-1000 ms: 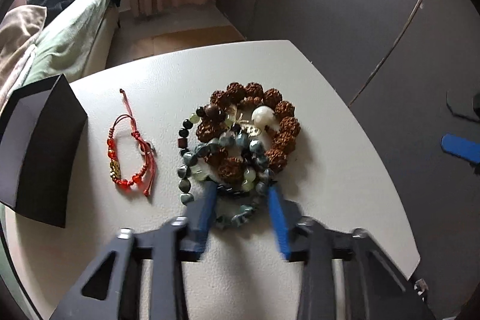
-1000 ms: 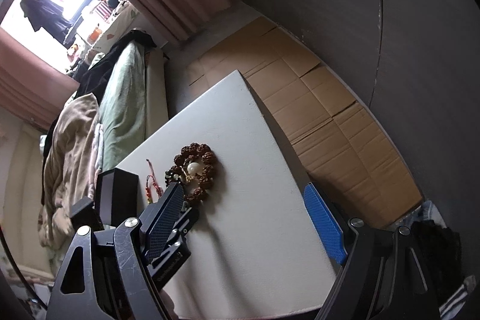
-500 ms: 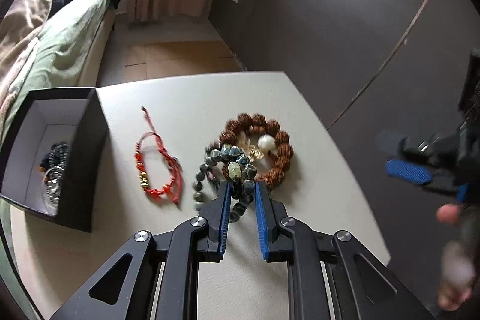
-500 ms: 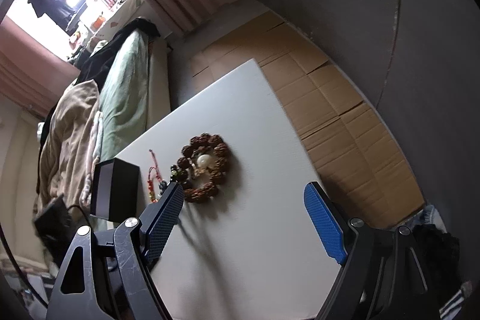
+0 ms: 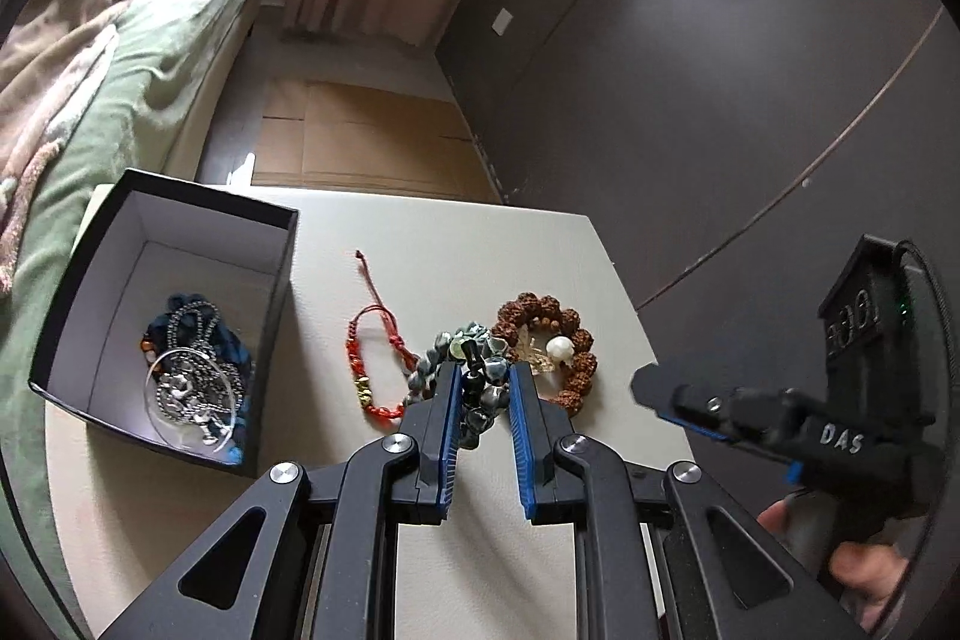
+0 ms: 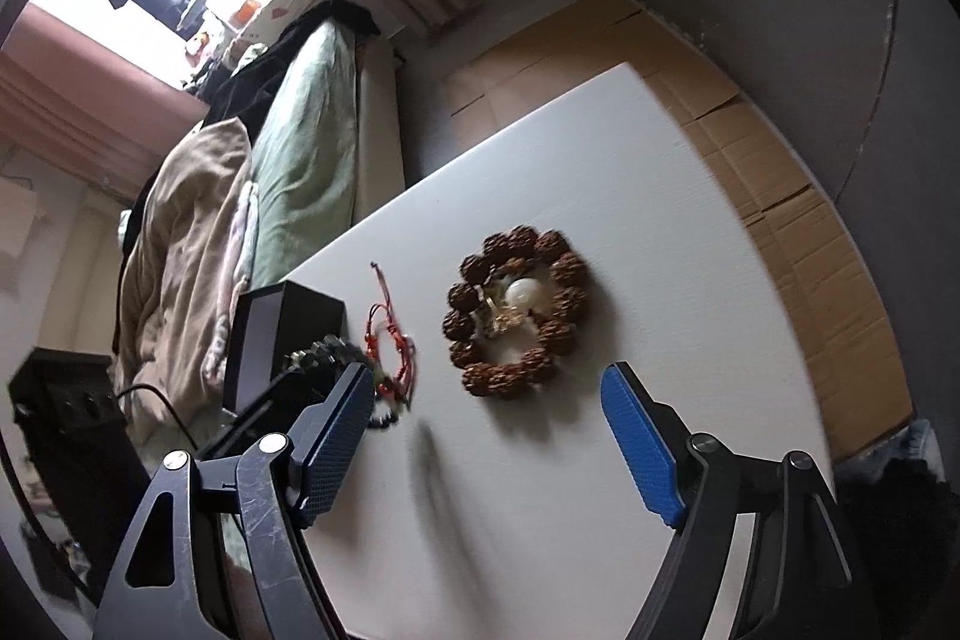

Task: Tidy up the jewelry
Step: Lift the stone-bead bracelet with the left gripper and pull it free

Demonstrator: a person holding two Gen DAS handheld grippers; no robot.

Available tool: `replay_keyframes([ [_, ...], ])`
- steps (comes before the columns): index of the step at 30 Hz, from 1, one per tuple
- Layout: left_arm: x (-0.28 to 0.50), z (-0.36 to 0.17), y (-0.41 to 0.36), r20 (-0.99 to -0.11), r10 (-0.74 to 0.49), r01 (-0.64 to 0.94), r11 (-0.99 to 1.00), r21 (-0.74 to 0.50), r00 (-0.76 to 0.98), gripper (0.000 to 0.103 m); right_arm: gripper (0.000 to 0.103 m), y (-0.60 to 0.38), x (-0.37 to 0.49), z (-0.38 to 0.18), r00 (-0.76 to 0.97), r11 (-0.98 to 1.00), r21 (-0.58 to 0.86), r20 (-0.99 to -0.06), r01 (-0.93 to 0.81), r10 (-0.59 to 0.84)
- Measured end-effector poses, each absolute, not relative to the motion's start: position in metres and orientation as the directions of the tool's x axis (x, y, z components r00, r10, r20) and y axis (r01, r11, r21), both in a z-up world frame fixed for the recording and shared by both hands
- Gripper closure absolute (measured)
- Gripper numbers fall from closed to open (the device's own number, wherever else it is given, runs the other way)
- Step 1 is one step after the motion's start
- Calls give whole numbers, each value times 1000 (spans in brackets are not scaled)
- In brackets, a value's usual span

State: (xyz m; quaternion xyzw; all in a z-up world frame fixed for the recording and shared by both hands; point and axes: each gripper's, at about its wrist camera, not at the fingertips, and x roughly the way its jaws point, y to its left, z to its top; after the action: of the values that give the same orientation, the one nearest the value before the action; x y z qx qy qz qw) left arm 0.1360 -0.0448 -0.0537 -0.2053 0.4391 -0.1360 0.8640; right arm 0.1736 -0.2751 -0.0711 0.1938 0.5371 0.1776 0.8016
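Observation:
My left gripper [image 5: 485, 376] is shut on the grey-green bead bracelets [image 5: 480, 388] and holds them lifted above the white table [image 5: 420, 232]. A brown rudraksha bead bracelet [image 5: 561, 349] with a white bead lies on the table to the right; it also shows in the right wrist view [image 6: 516, 316]. A red cord bracelet [image 5: 375, 358] lies to the left, also in the right wrist view [image 6: 390, 340]. A black box [image 5: 162, 316] at the left holds a silver chain and other jewelry. My right gripper [image 6: 486, 436] is open and empty above the table.
The table's far and right edges drop to a floor with cardboard sheets [image 6: 780, 160]. A bed with green and beige bedding [image 5: 90, 58] stands left of the table. A dark wall [image 5: 690, 70] runs along the right. The right gripper shows in the left wrist view [image 5: 720, 412].
My left gripper closed on the grey-green bead bracelets and lifted them off the pile, moving back and up. The box interior came into view. My right gripper moved closer to the brown bracelet.

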Motion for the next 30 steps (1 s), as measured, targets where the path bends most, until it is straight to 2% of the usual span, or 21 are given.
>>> replay_keyframes([
  [9, 152, -90, -43, -762, -476, 20, 853, -521, 439, 87, 25, -266, 181, -78, 350, 875, 480, -810, -62, 470],
  [14, 155, -98, -45, -762, -501, 18, 840, -542, 410, 87, 25, -267, 182, -79, 350, 878, 474, -814, -63, 465],
  [21, 159, -109, -47, -798, -446, -23, 867, -497, 405, 86, 25, -262, 181, -79, 338, 877, 475, -814, -79, 472],
  [26, 161, -106, -56, -788, -469, 7, 861, -508, 399, 85, 25, -262, 180, -79, 339, 878, 473, -815, -79, 469],
  [27, 161, -106, -56, -790, -464, 6, 864, -504, 400, 83, 25, -263, 180, -79, 341, 877, 474, -814, -77, 470],
  [30, 161, -106, -56, -807, -414, -10, 887, -461, 420, 68, 25, -265, 179, -79, 344, 875, 478, -811, -72, 472],
])
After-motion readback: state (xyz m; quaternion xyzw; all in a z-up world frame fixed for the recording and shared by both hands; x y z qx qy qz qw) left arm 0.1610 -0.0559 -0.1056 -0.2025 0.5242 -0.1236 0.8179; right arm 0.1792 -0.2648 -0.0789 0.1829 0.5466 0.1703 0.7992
